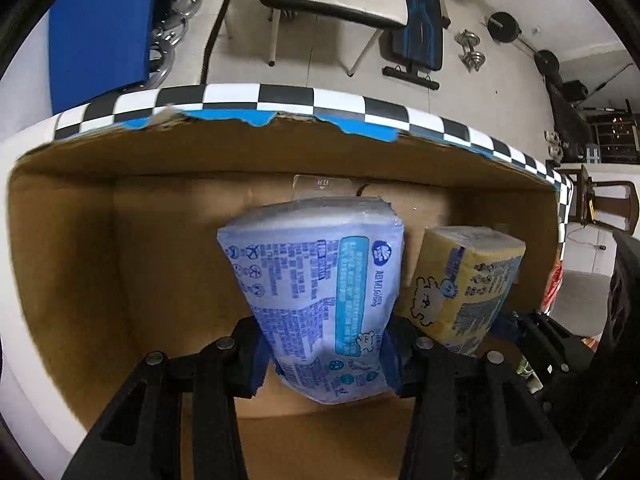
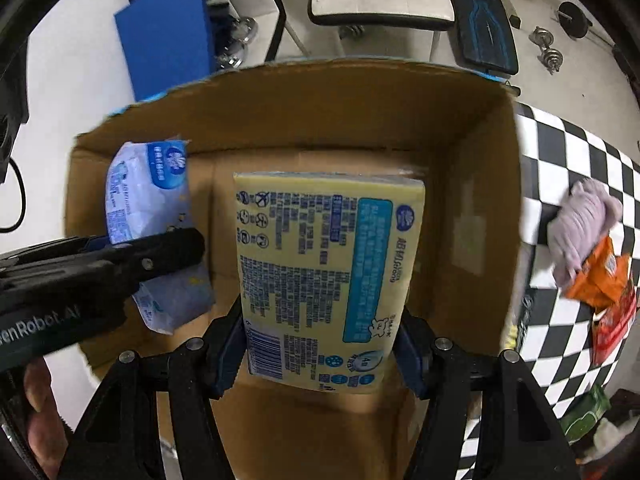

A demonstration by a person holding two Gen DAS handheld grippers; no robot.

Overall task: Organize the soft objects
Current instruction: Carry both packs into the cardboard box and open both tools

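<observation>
1. The left hand-held gripper (image 1: 326, 354) clamps a blue pack (image 1: 316, 292) over the box (image 1: 80, 264).
2. The right hand-held gripper (image 2: 320, 344) clamps a yellow pack (image 2: 324, 272) beside it, also over the box.
3. Right of the box, a purple cloth (image 2: 580, 228) and an orange packet (image 2: 600, 280) lie on the checkered desk (image 2: 568, 148).

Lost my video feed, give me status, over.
Left gripper shut on blue tissue pack. Right gripper shut on yellow tissue pack. Both over open cardboard box. Nothing blocking.

Both grippers, left (image 1: 326, 356) and right (image 2: 320, 354), downward, seemingly clamped on loads.
</observation>
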